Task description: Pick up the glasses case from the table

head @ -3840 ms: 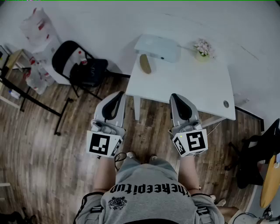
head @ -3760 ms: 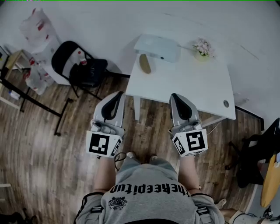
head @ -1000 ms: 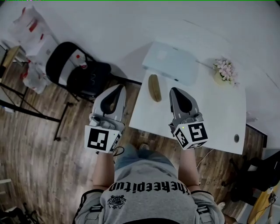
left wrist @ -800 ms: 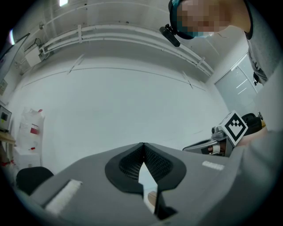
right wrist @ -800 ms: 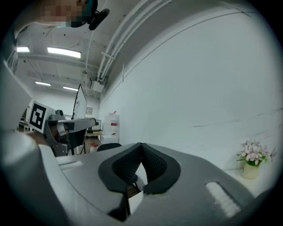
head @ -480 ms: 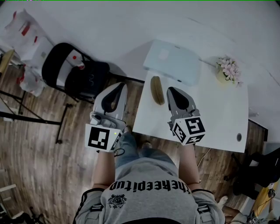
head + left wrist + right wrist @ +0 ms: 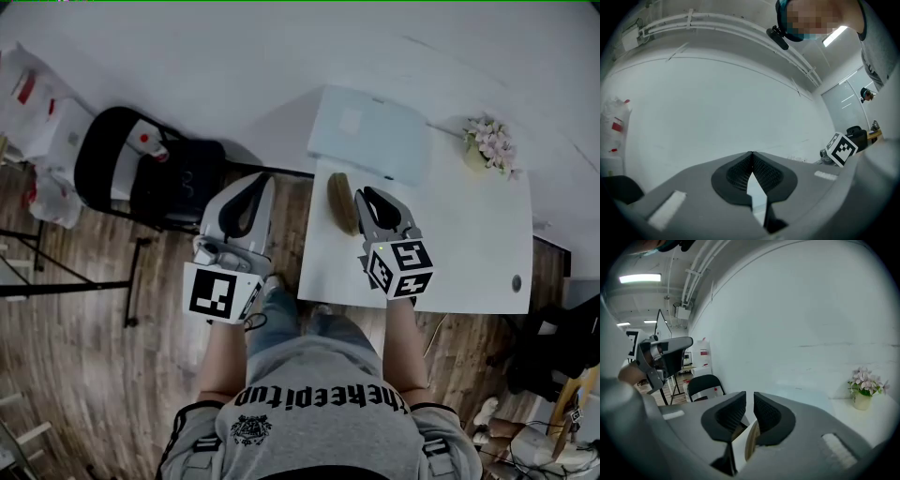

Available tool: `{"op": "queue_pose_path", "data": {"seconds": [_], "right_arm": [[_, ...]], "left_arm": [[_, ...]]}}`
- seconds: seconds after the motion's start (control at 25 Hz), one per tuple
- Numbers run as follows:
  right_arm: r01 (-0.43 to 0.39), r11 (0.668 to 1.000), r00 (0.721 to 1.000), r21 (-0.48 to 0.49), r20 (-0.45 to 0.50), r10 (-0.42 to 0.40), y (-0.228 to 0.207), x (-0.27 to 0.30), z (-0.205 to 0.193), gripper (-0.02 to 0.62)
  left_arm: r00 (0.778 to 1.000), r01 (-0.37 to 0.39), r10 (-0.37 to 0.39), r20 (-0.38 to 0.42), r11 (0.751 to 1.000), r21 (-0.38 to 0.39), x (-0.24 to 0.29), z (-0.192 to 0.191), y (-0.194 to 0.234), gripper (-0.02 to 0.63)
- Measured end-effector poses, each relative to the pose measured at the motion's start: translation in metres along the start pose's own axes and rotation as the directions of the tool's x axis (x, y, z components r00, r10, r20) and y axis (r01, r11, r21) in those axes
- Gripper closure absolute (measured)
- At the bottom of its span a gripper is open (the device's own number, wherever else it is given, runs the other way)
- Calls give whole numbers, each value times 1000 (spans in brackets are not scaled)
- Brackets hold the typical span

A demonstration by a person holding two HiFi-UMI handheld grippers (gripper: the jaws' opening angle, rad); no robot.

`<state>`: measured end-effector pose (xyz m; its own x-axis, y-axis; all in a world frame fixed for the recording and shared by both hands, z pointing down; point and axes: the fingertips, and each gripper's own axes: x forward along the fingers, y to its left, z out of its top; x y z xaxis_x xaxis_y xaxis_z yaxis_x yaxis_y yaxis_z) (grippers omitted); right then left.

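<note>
the glasses case lies on the white surface, its long way pointing away from the person. it is just left of the right gripper, whose fingers have just been opening a little, with nothing between them. the left gripper is farther off, fingers pressed together.

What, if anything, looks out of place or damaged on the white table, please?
Nothing stands out: the tan oblong glasses case lies flat on the white table, and the small pot of pink flowers stands upright.
</note>
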<state>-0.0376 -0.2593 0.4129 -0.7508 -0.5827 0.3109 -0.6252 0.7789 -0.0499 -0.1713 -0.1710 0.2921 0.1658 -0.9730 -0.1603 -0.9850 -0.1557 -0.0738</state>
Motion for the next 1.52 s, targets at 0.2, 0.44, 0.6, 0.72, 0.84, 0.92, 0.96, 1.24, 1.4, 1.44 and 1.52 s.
{"op": "queue_pose_path", "data": {"seconds": [0.2,0.44,0.6,0.72,0.84,0.92,0.96,1.24,1.4,1.44,1.52], "right_arm": [[42,999,997,6,-69,-41,-3,22,-18,517],[83,997,985,7,-151,-81,-8,40,-44,498],[100,995,976,13,-198,-96,-11,50,-60,476],[114,993,965,13,-237,-108,-11,56,-71,461],[127,992,954,9,-273,-119,-14,64,-82,444],[137,991,946,8,-297,-128,-17,68,-90,429],[142,990,942,8,-309,-133,-18,69,-93,420],[158,987,915,5,-378,-145,-20,79,-114,379],[164,986,899,4,-412,-148,-20,85,-124,354],[164,986,895,5,-421,-147,-19,87,-127,348],[165,986,888,3,-436,-147,-18,90,-129,334]], "left_arm": [[999,44,-44,-5,999,-19,14,-8,18,588],[996,92,-93,-11,995,-40,29,-19,32,588],[992,120,-122,-17,991,-56,38,-26,40,588],[989,142,-144,-27,988,-66,44,-33,46,588],[987,157,-159,-22,984,-79,52,-38,51,588],[985,169,-171,-13,981,-95,58,-40,54,588],[984,177,-179,-13,979,-101,61,-42,54,588],[972,226,-231,-28,966,-124,78,-56,59,588],[966,251,-257,-34,959,-133,87,-63,63,588],[964,257,-263,-36,957,-135,89,-65,64,588],[960,268,-276,-46,954,-136,92,-69,66,588]]}}
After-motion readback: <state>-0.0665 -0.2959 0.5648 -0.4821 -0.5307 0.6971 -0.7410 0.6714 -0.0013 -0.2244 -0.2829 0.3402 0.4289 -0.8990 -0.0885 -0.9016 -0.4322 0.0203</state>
